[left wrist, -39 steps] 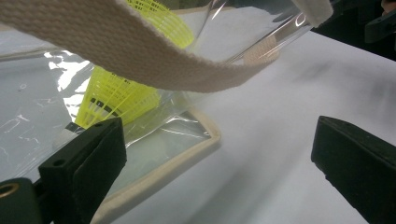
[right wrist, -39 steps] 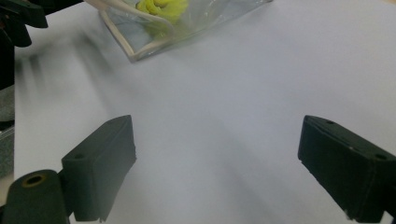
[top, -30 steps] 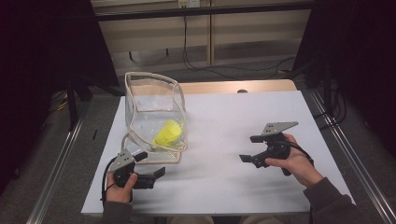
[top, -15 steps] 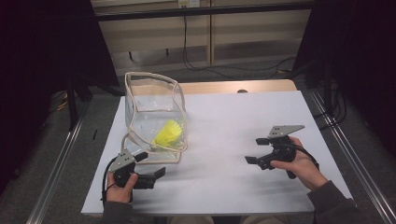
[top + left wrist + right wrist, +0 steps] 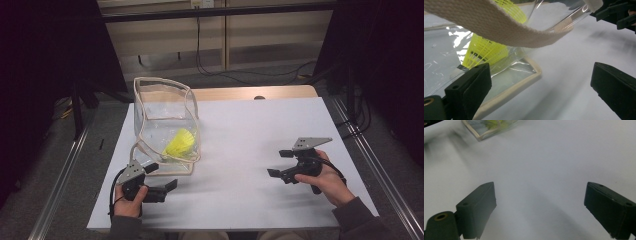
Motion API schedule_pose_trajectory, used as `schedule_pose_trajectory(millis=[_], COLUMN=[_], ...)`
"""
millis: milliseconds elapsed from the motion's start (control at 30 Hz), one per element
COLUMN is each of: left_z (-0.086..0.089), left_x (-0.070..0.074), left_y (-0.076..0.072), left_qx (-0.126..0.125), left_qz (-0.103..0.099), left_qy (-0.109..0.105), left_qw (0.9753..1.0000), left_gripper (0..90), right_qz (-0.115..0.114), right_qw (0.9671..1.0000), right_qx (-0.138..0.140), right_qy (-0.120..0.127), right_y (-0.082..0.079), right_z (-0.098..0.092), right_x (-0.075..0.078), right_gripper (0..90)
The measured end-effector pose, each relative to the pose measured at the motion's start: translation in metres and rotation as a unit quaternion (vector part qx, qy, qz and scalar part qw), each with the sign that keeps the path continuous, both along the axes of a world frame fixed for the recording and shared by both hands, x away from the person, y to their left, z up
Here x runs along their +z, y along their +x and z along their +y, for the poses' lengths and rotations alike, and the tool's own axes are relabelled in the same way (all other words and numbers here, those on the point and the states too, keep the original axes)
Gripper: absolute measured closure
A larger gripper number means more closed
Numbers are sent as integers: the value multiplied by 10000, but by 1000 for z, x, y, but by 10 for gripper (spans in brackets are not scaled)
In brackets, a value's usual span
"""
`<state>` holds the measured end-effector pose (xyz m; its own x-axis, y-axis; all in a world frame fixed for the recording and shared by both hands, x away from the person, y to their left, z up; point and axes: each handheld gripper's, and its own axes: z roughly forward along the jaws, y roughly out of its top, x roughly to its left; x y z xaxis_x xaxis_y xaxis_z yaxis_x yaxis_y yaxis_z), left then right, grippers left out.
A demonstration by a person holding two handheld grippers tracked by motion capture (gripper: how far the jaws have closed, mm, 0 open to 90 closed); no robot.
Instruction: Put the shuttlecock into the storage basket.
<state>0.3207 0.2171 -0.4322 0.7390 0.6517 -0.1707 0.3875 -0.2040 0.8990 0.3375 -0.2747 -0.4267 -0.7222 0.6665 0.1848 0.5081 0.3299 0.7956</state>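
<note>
the yellow shuttlecock lies inside the clear bag, partly hidden by its strap, while left gripper and right gripper hold jaws apart.

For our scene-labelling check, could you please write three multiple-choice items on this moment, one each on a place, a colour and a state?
1. Where is the shuttlecock?
A. inside the clear bag
B. on the bare white table top
C. between one gripper's jaws

2. What colour is the shuttlecock?
A. white
B. yellow
C. red

3. How do the jaws of the right gripper stand?
A. shut on the bag's strap
B. shut on nothing
C. open, nothing between them

Answers:
1 A, it lies behind the bag's clear wall, as the left gripper view shows.
2 B, its skirt is bright yellow.
3 C, the right gripper view has bare table between wide-apart jaws.
</note>
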Motion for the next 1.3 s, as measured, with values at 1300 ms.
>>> schedule_pose_trajectory(millis=[1300], left_z=[0], left_x=[-1], left_y=[0], left_qx=[-1], left_qz=[33], left_qy=[40], left_qw=[10000], left_gripper=[34], right_qz=[-173], right_qw=[9996], right_qx=[-237], right_qy=[24], right_y=[-16], right_z=[-25], right_x=[-14], right_gripper=[97])
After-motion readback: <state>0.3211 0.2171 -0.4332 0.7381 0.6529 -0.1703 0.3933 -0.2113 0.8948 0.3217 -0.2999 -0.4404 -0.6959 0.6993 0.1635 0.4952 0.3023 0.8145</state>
